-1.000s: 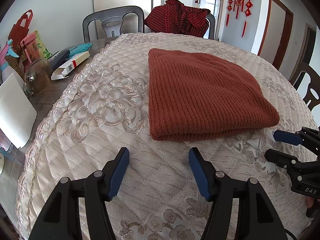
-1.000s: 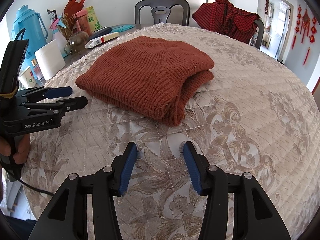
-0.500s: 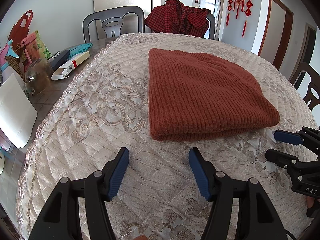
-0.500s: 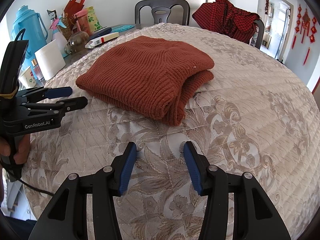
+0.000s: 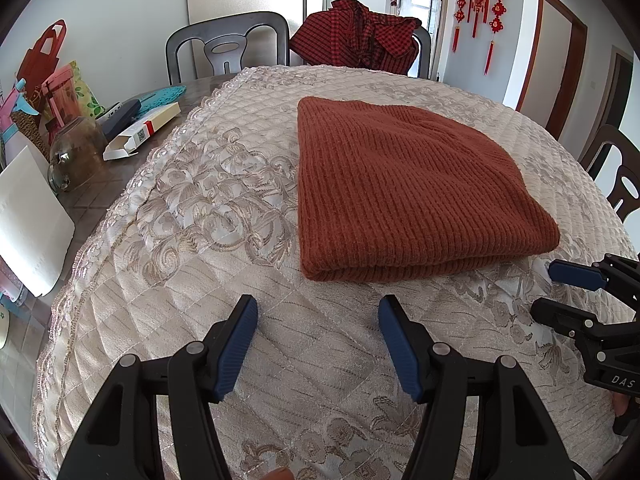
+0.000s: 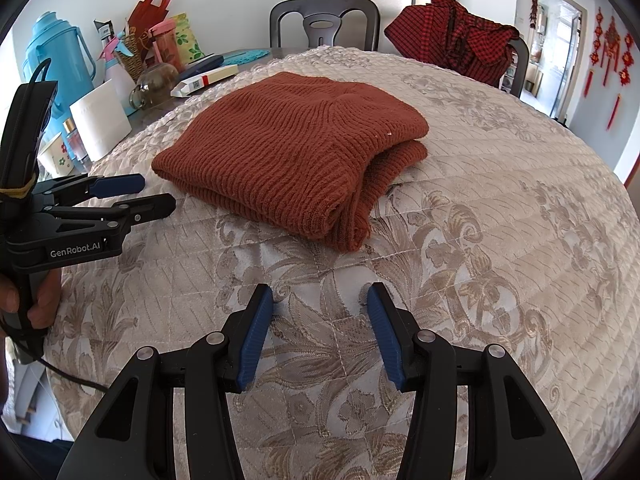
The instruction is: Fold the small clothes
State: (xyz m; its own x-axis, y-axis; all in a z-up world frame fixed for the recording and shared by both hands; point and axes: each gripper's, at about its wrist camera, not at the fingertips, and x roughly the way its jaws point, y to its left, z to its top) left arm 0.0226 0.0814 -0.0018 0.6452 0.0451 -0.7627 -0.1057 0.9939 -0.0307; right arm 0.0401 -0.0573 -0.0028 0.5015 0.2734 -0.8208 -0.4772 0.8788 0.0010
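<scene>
We see one rust-brown knitted sweater (image 5: 404,196) lying folded in layers on the quilted cloth (image 5: 208,216) that covers the worktop. It sits toward the middle of the cloth, just beyond both grippers and apart from each.

We hold two grippers. The left gripper (image 5: 318,340) hovers over bare cloth near the sweater's folded edge; its jaws stand apart with nothing between them. The right gripper (image 6: 320,332) hovers over bare cloth near the sweater's stacked open corner; its jaws also stand apart and empty. In the right wrist view the left gripper's body reads "GenRobot.AI". In the left wrist view the right gripper's body shows "DAS"; the rest is cut off.

At the uncovered strip of worktop we count one long white carton (image 5: 140,136) with a red band and a printed code square, its end flap open, contents not visible. Beside it stand one glass jar (image 5: 74,156), one white paper roll (image 6: 100,120), one blue thermos jug (image 6: 52,60) and one red handled bag (image 6: 154,4).

Behind the worktop we count two dark chairs (image 6: 324,20); a red checked garment (image 6: 460,48) is draped over one. Red knot ornaments (image 5: 480,4) hang on the far wall.
</scene>
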